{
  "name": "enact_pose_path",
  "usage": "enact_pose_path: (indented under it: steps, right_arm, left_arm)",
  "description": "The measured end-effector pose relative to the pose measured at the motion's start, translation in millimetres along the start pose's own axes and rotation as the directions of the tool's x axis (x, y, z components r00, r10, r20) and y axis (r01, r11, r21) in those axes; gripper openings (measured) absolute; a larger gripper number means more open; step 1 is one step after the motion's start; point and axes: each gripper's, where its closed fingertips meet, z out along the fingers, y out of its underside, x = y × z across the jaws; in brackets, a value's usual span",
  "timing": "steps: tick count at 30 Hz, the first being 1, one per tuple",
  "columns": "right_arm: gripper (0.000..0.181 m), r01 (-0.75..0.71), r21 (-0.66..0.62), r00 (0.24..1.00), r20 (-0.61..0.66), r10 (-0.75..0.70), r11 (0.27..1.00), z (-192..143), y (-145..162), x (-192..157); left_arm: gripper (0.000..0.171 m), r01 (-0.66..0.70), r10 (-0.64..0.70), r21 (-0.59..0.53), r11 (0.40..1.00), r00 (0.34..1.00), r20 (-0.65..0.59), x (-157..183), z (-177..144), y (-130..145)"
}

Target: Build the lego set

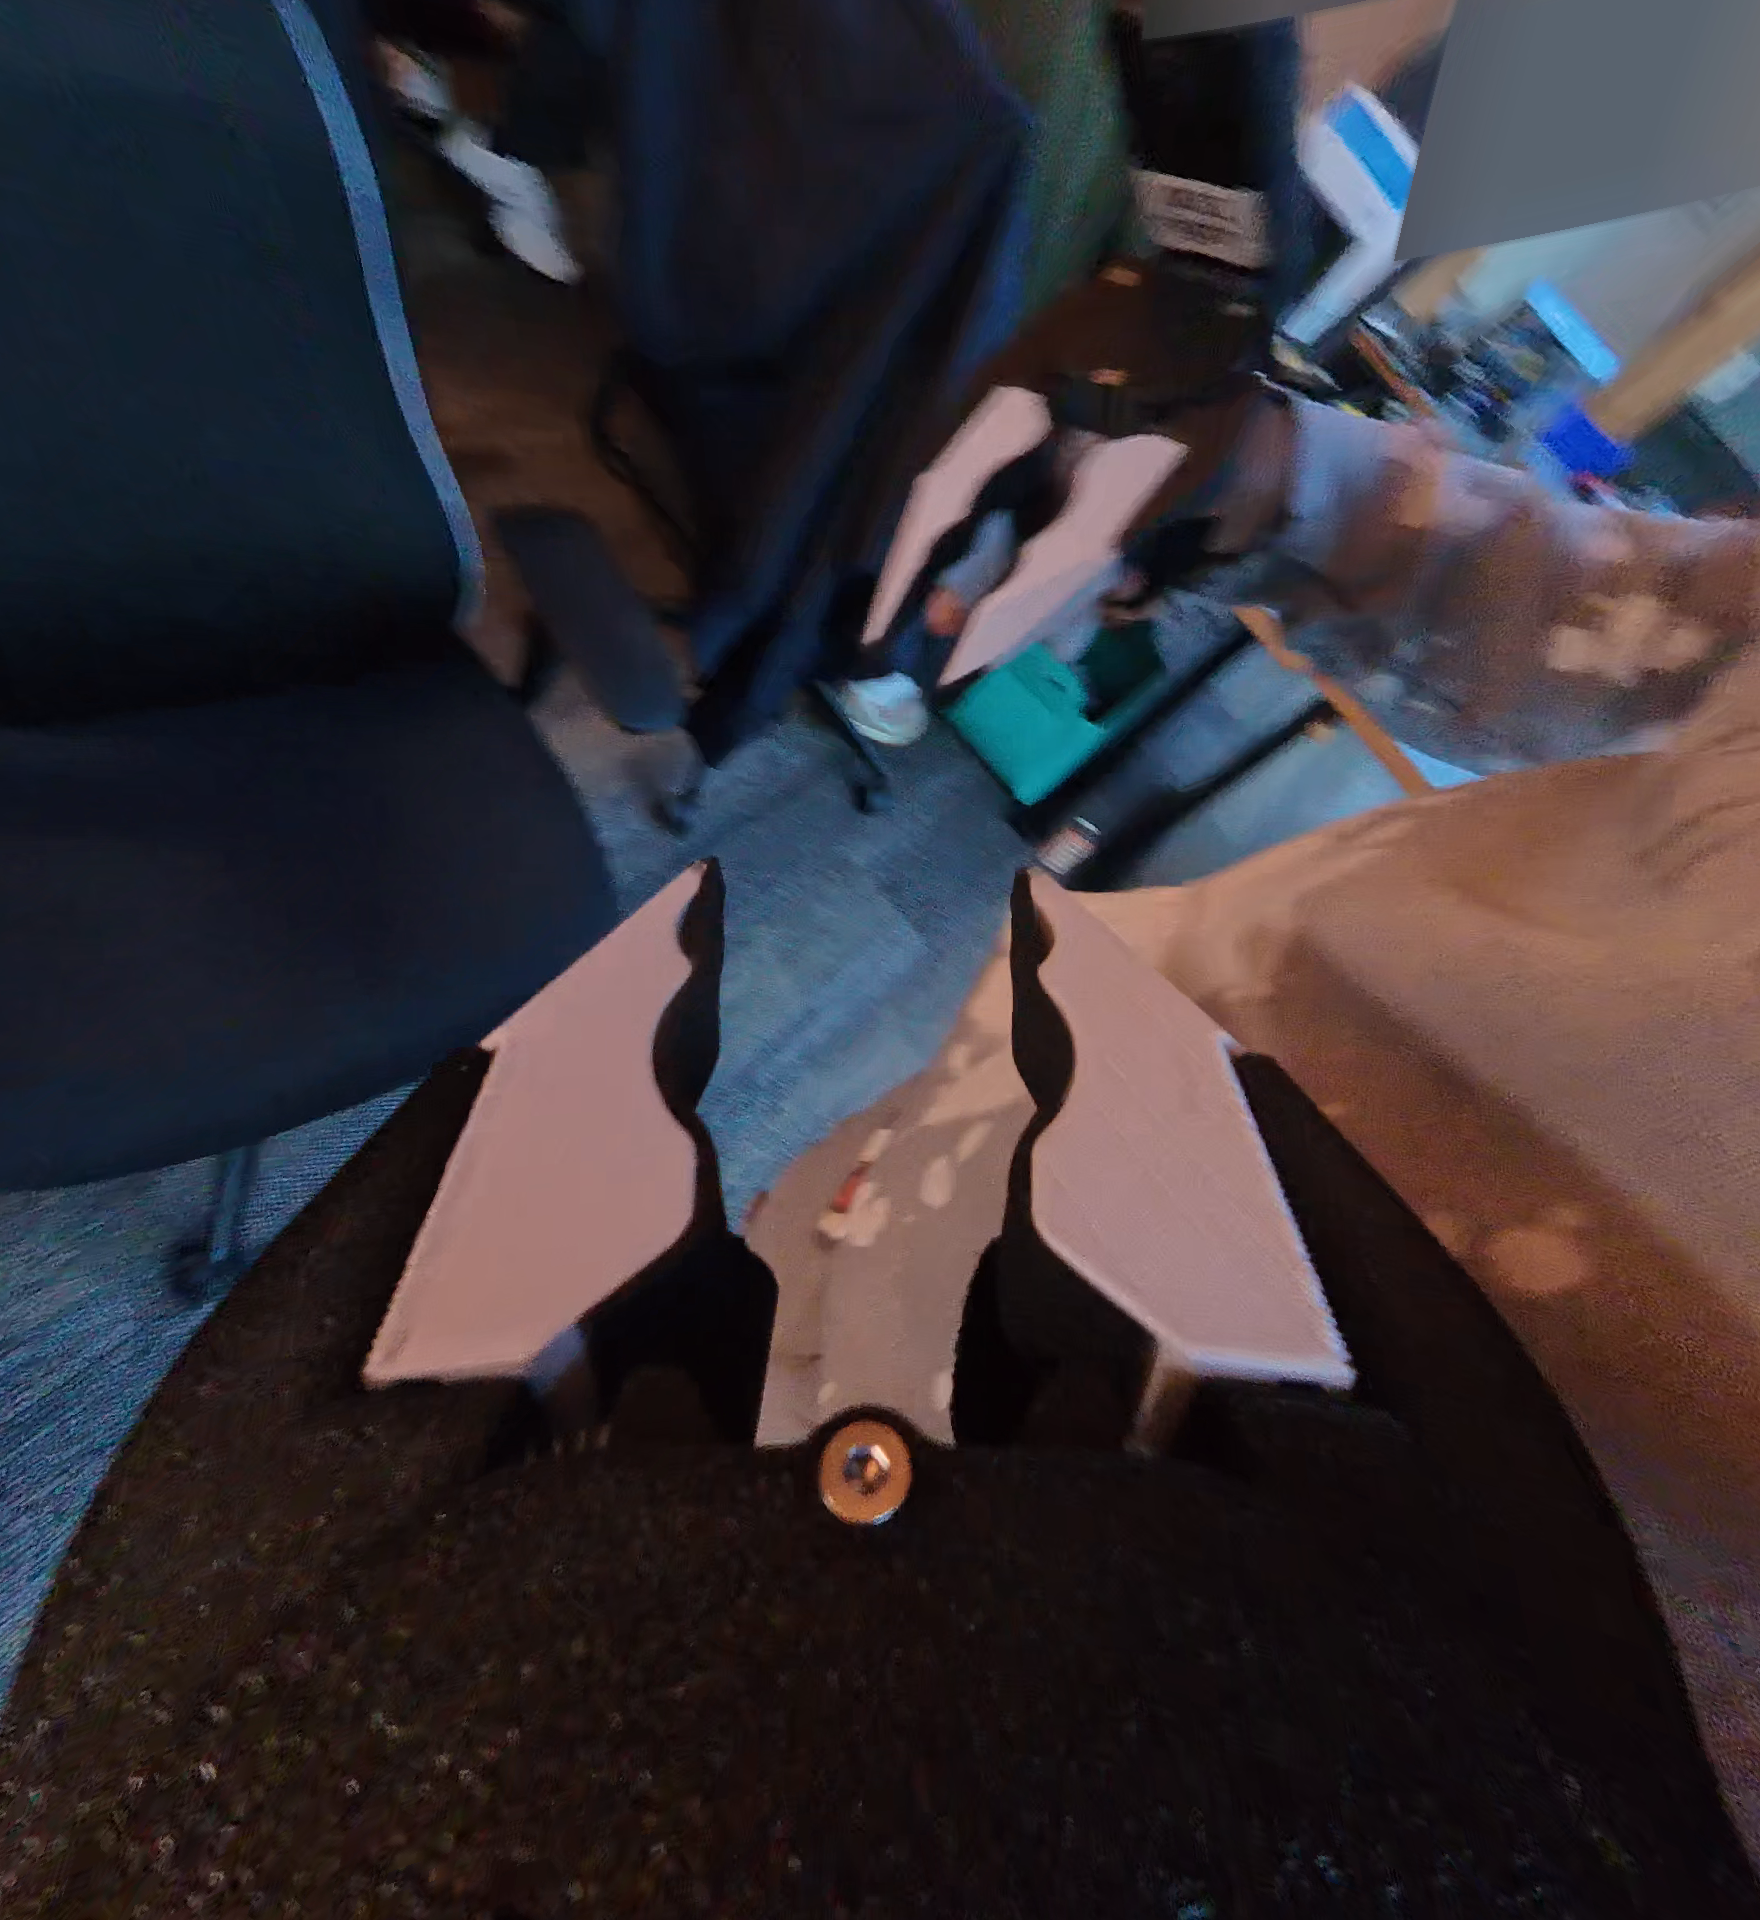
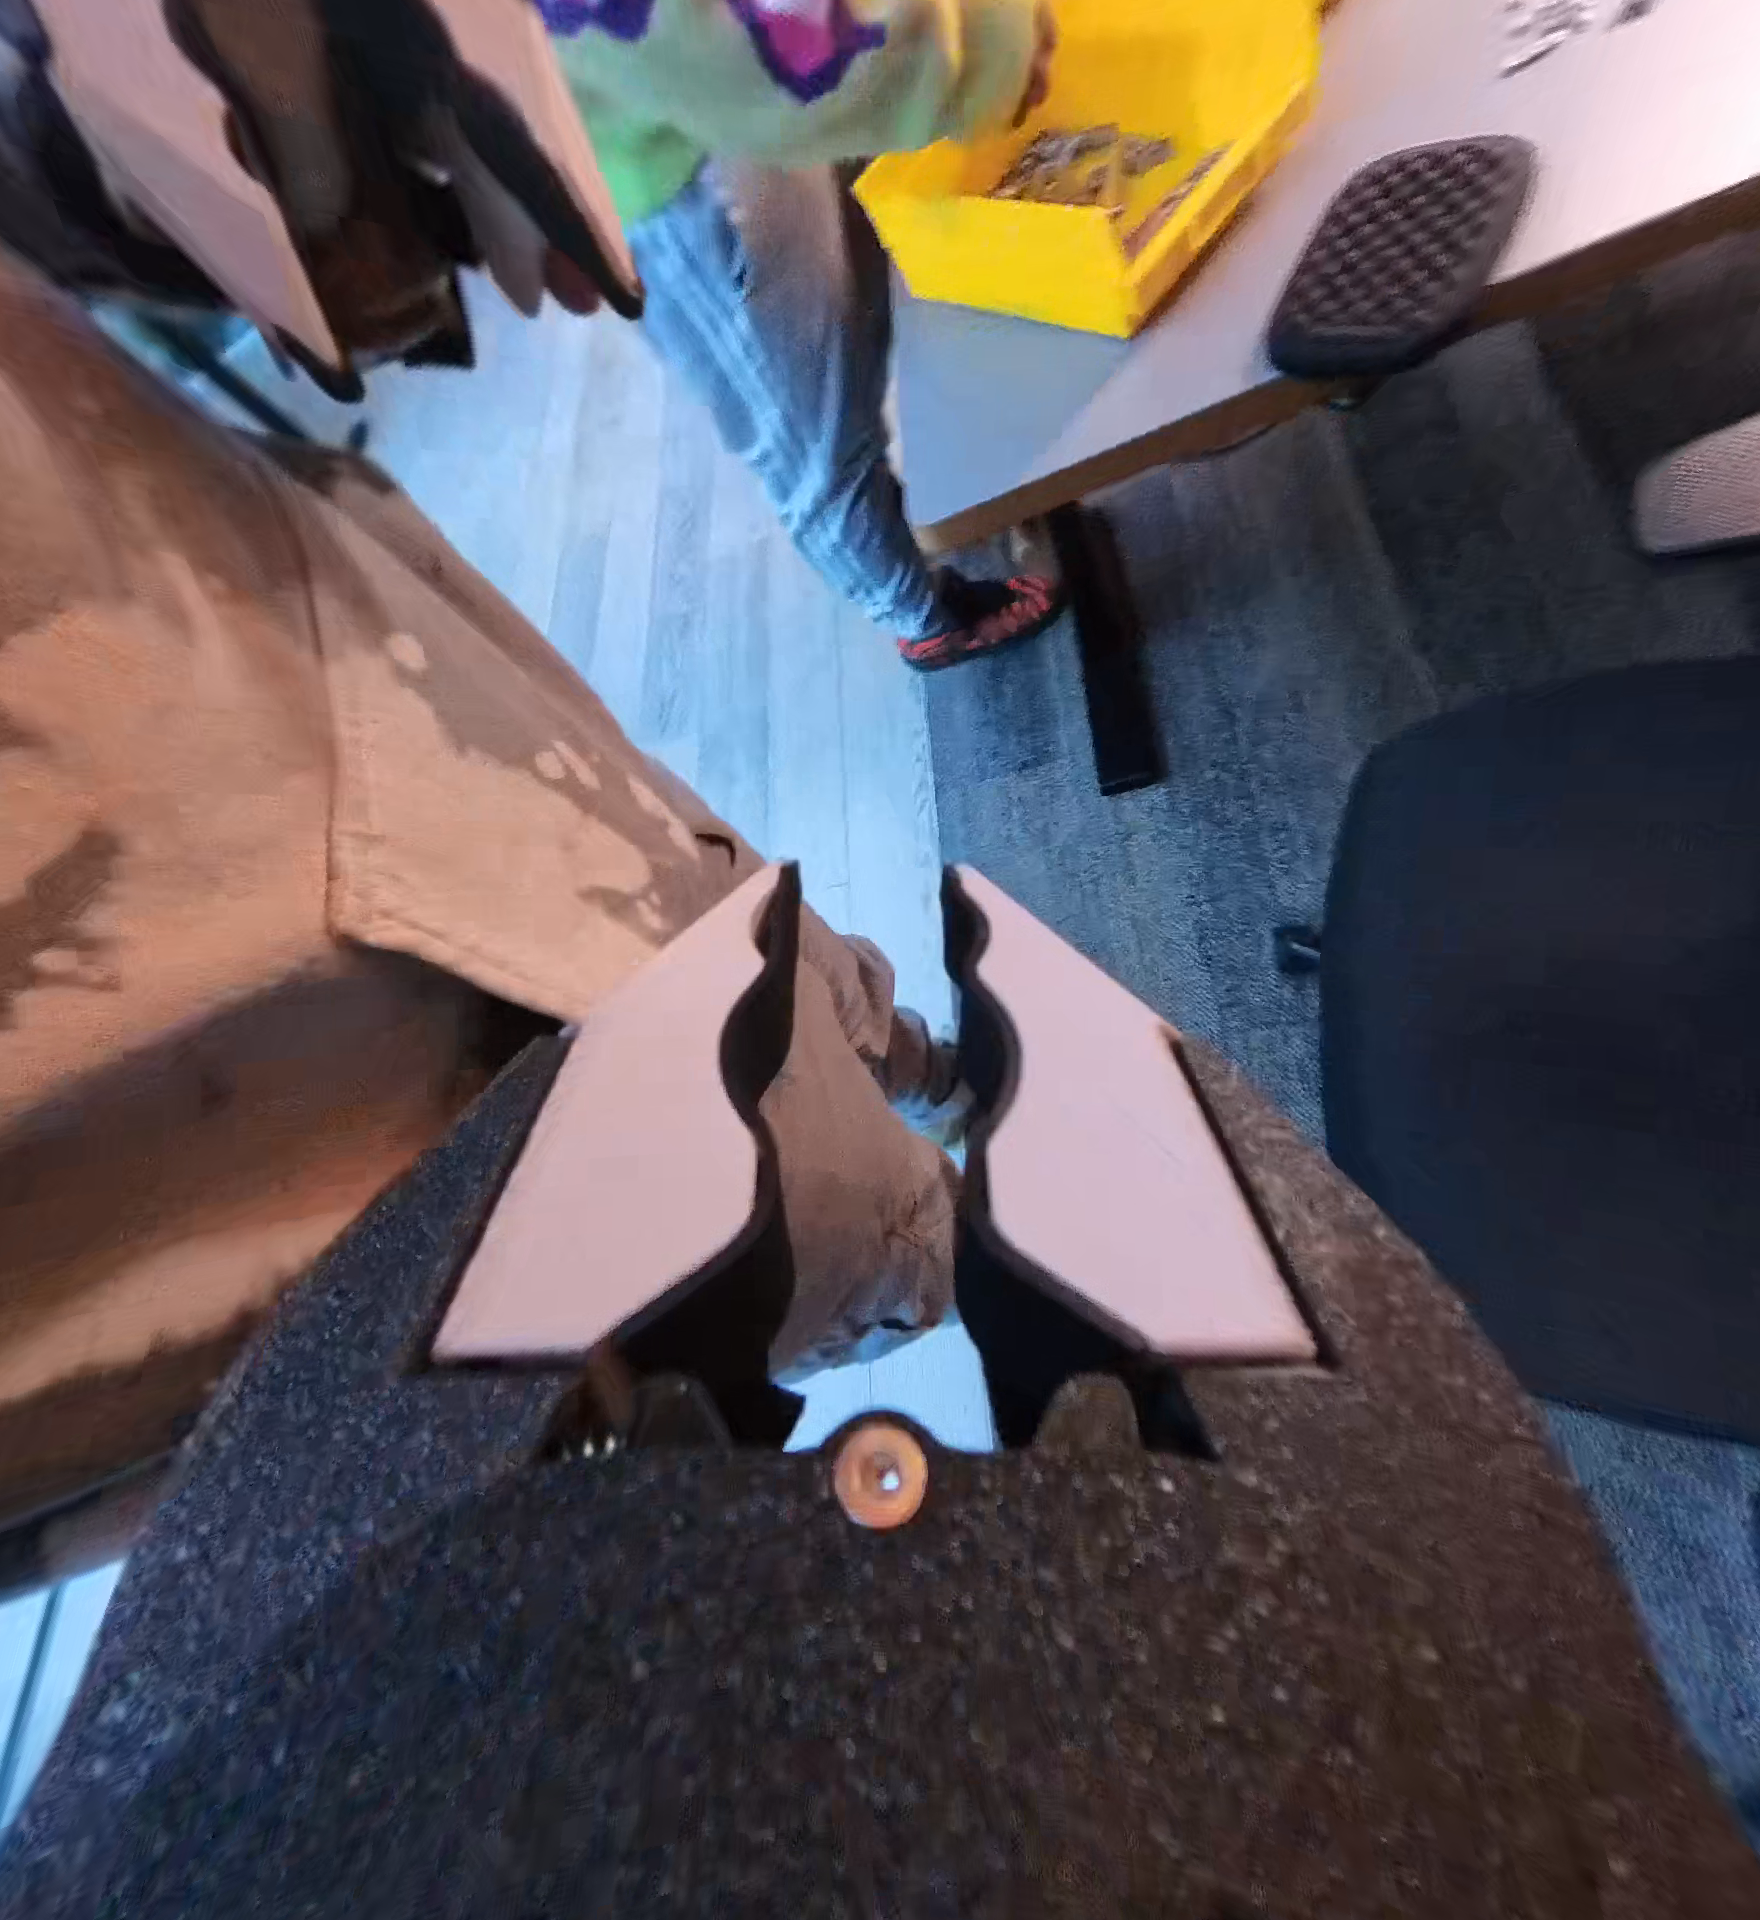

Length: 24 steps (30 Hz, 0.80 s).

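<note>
My left gripper [image 1: 868, 873] is open and empty, held in the air over grey carpet [image 1: 855, 935], pointing down. My right gripper [image 2: 868, 873] is open with a narrower gap and holds nothing; a brown trouser leg [image 2: 855, 1174] of the person holding it shows behind its fingers. The right gripper also shows farther off in the left wrist view [image 1: 912, 660], held out on a brown patterned sleeve [image 1: 1478, 561]. The left gripper shows at the top left of the right wrist view [image 2: 486, 343]. Both views are blurred.
A dark office chair [image 1: 180, 831] stands left of my left gripper, another [image 2: 1582, 1039] right of my right gripper. A second person's leg in grey jeans [image 2: 803, 395] stands by a table [image 2: 1115, 416] bearing a yellow box [image 2: 1063, 229]. A teal box [image 1: 1021, 717] sits on the floor. Left tips to right tips: about 15 cm.
</note>
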Motion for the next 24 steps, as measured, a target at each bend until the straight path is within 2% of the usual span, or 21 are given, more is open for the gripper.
enact_pose_path:
  steps: [2, 5, 8, 11, 14, 17, 21, 24]
  right_arm:
    - [0.030, -0.069, 0.048, 0.990, -0.121, 0.075, 0.996, -21.6, 7.1, 26.2]
    - [0.036, -0.056, 0.034, 0.956, -0.286, 0.064, 0.998, -37.1, 17.2, 60.6]
    - [0.047, 0.003, -0.018, 0.931, -0.365, -0.010, 1.000, -31.7, 14.7, 92.3]
    - [0.055, 0.051, -0.073, 0.924, -0.374, -0.075, 0.996, -9.7, -0.2, 126.6]
    - [0.059, 0.105, -0.109, 0.923, -0.360, -0.137, 0.989, 28.7, -28.6, 162.6]
    - [0.062, 0.194, -0.159, 0.906, -0.350, -0.239, 0.968, 81.7, -66.0, 199.5]
    - [0.067, 0.267, -0.213, 0.874, -0.358, -0.329, 0.940, 159.4, -119.1, 250.8]
    - [0.072, 0.237, -0.288, 0.881, -0.339, -0.330, 0.928, 225.2, -132.3, 302.3]
  left_arm:
    - [0.054, 0.018, -0.026, 0.059, 0.998, 0.992, 0.124, -26.2, -3.0, 2.7]
    - [0.056, 0.042, -0.078, 0.138, 0.990, 0.960, 0.267, -57.0, -10.1, 11.4]
    - [0.056, 0.055, -0.138, 0.213, 0.975, 0.909, 0.394, -87.0, -19.0, 21.9]
    - [0.056, 0.062, -0.188, 0.264, 0.962, 0.855, 0.483, -115.1, -30.7, 29.1]
    - [0.056, 0.056, -0.222, 0.308, 0.950, 0.814, 0.537, -145.1, -46.9, 31.8]
    - [0.057, 0.038, -0.230, 0.317, 0.948, 0.769, 0.596, -188.9, -67.2, 40.5]
    - [0.056, 0.051, -0.284, 0.358, 0.932, 0.716, 0.638, -272.3, -97.0, 52.6]
    - [0.057, 0.091, -0.336, 0.387, 0.917, 0.698, 0.633, -350.2, -109.7, 64.6]
